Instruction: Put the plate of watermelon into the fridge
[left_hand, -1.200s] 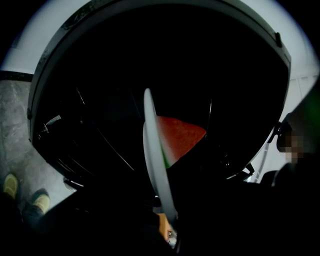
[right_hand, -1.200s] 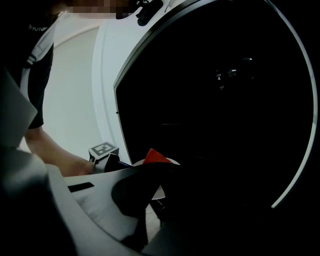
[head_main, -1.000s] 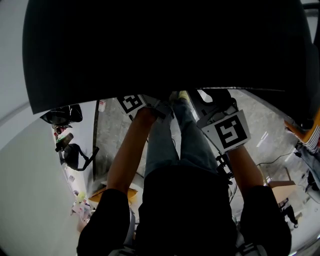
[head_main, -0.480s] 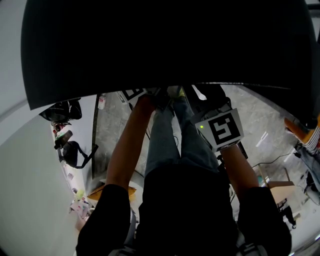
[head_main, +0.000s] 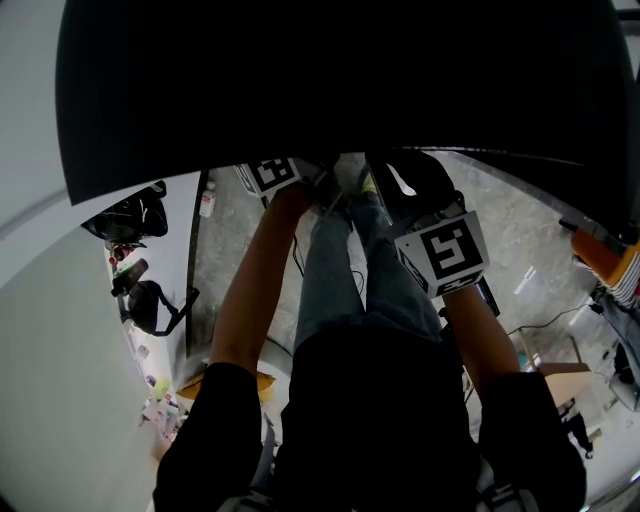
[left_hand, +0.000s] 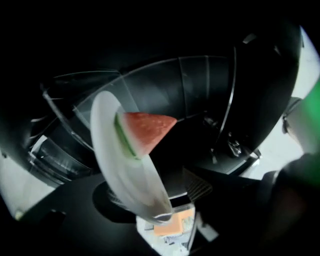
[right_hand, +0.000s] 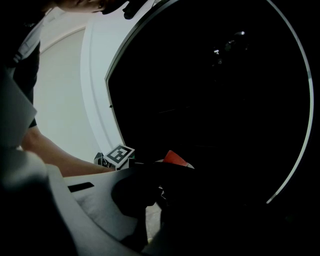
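Plate (left_hand: 127, 175) smears in motion blur at centre; the right gripper view's lower right sinks into black, nothing readable.

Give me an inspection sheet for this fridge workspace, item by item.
Surface: dark fridge interior with clear shelves; what supports the plate is not discernible.
Job's things: white plate carrying one watermelon wedge, within the fridge opening.
Clutter: dark bags beside the wall.
Grippers: left tongs have just been opening, plate rim between them; right tongs too dark to read.
Cables: one cable on the floor, right.
Surroundings: grey stone floor, pale wall.
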